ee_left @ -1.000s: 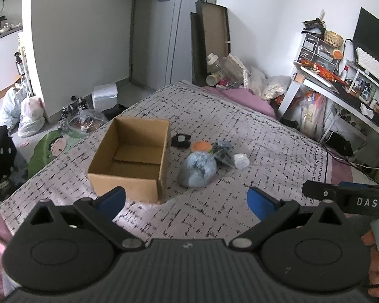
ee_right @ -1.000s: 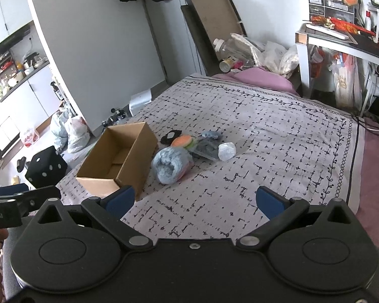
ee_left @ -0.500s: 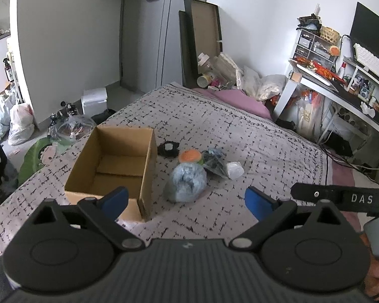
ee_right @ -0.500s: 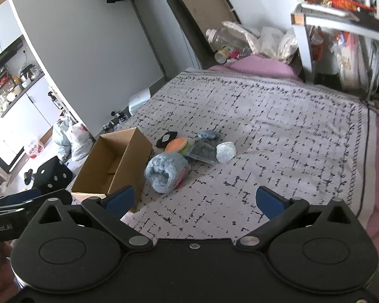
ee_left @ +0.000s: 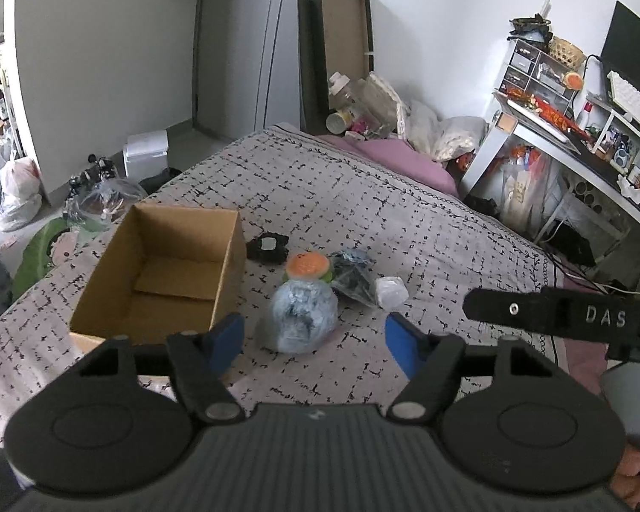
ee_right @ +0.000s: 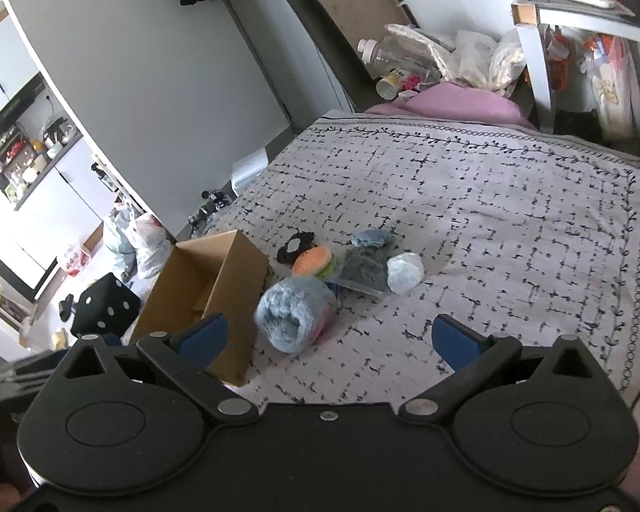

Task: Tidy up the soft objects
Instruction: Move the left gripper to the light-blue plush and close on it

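fluffy blue bundle (ee_left: 303, 315) on patterned bedspread (ee_left: 426, 230), just right of open cardboard box (ee_left: 158, 273); orange-green plush (ee_left: 308, 265), bagged dark item (ee_left: 354, 275), white wad (ee_left: 391, 292) clustered behind; left gripper (ee_left: 313, 335) and right gripper (ee_right: 337, 337) spread apart, holding nothing

Open cardboard box (ee_left: 158, 281) upright on bed, fluffy blue roll (ee_left: 303, 313) beside it, orange-green plush (ee_left: 308, 265), black piece (ee_left: 268, 246), bagged dark cloth (ee_left: 354, 275), white wad (ee_left: 390, 291) clustered behind.
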Motion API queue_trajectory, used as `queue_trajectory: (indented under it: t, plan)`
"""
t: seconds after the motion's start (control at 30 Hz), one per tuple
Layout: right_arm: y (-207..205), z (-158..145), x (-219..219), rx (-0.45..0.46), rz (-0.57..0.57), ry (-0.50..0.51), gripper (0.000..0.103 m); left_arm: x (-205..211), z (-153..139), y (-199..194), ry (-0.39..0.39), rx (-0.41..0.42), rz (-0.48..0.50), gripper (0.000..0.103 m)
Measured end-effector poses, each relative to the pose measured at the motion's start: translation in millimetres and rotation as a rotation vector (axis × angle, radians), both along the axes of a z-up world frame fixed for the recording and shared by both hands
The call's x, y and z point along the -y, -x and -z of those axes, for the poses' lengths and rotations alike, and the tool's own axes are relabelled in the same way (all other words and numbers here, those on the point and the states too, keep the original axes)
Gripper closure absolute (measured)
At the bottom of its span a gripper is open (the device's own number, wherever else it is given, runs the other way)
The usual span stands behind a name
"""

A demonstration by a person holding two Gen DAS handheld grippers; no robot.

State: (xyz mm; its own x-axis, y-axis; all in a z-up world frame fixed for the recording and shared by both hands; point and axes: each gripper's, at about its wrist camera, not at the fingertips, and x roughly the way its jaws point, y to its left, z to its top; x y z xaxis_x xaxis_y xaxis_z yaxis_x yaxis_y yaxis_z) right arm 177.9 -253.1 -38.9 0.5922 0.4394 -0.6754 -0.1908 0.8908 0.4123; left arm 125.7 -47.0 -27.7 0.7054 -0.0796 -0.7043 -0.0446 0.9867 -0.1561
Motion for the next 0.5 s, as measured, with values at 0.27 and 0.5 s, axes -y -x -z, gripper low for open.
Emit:
queue_trajectory:
  t: [0.27,0.5]
  plan:
    - [-33,8,-8,-0.007,0.017,-0.050,0.000,2,12,-25,0.004,-0.017,-0.005,0.043]
    - [-45,42,-10,-0.017,0.017,-0.089,0.001,-2,35,-50,0.015,-0.053,-0.039,0.056]
